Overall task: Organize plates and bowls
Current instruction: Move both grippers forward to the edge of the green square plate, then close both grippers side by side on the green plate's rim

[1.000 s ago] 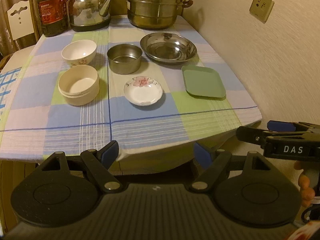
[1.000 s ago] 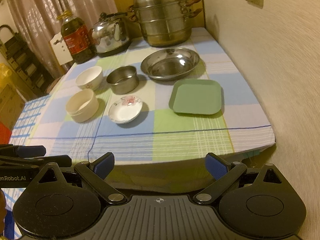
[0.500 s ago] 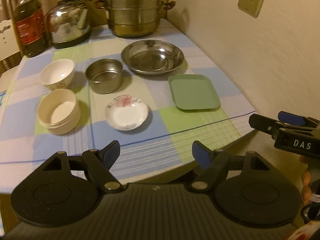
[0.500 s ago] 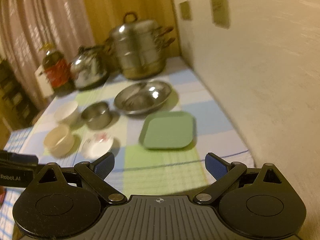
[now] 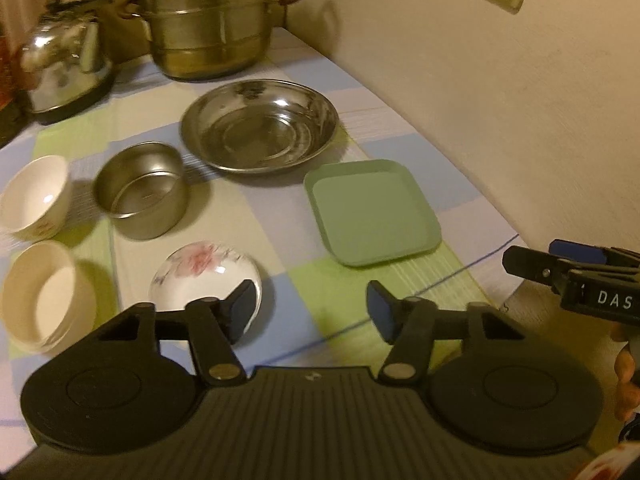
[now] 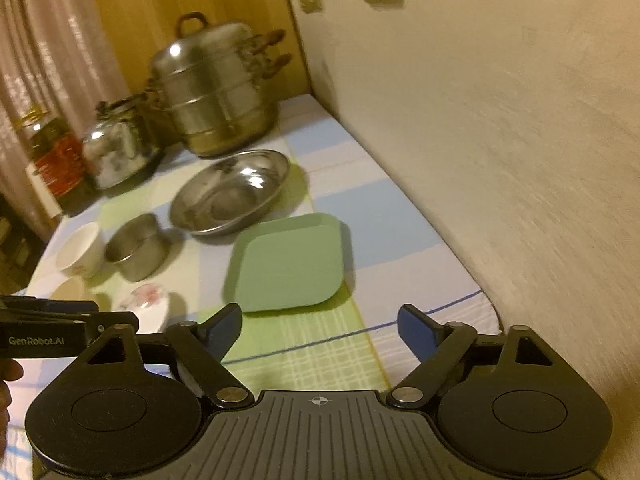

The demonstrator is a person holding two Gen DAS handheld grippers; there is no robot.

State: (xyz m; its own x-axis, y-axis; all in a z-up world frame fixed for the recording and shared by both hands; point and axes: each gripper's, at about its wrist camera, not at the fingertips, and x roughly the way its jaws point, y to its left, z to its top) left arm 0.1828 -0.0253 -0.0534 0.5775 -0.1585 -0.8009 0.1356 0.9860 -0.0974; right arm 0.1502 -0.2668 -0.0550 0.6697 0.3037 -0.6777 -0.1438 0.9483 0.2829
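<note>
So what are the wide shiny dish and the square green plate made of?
The wide shiny dish looks like polished stainless steel: mirror-like glints and reflections. The square green plate seems matte plastic, perhaps melamine: flat, even colour with no shine.

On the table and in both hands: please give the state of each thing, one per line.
Left tongs: open, just been closing, nothing between them.
Right tongs: open, just been closing, nothing between them.
Green square plate: flat, empty.
Steel dish: upright, empty.
Small steel bowl: upright, empty.
Flowered saucer: upright, empty.
Steamer pot: lid on.
</note>
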